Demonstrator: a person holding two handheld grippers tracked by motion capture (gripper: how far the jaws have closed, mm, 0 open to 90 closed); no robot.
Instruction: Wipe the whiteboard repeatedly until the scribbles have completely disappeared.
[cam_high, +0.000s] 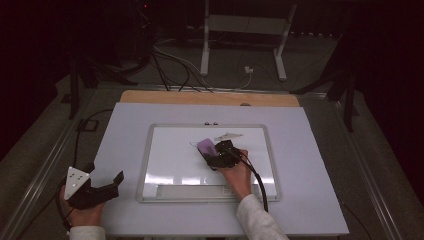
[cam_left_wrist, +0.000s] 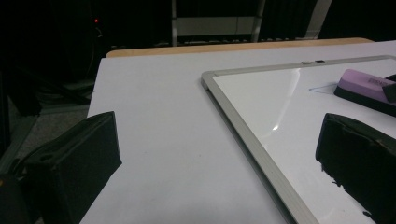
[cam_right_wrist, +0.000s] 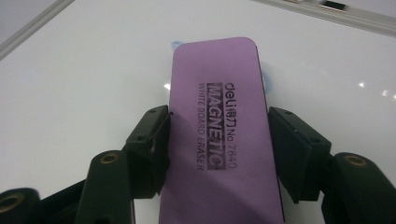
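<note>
My right gripper (cam_right_wrist: 217, 154) clamps the purple eraser (cam_right_wrist: 219, 126) across its width, long axis pointing at the whiteboard's (cam_right_wrist: 70, 84) far edge, blue marks (cam_right_wrist: 267, 79) just beyond; my left gripper (cam_high: 95, 192) idles wide.

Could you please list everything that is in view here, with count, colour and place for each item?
Whiteboard eraser: one, purple top with black print and a dark base, flat on the whiteboard near its middle, between the right gripper's jaws.
Whiteboard: one, white with a silver frame, lying flat at the centre of the table.
Marker lines: a few faint strokes, on the whiteboard just beyond the eraser.
Table: one, white top with a wooden strip along its far edge.
Metal stand: one, white, on the floor beyond the table.
Cables: several, dark and white, on the floor beyond the table.
Left gripper: one, black, with a grey plate on top, over the table's near left corner, jaws apart.
Right gripper: one, black, clamped on the eraser's sides.
</note>
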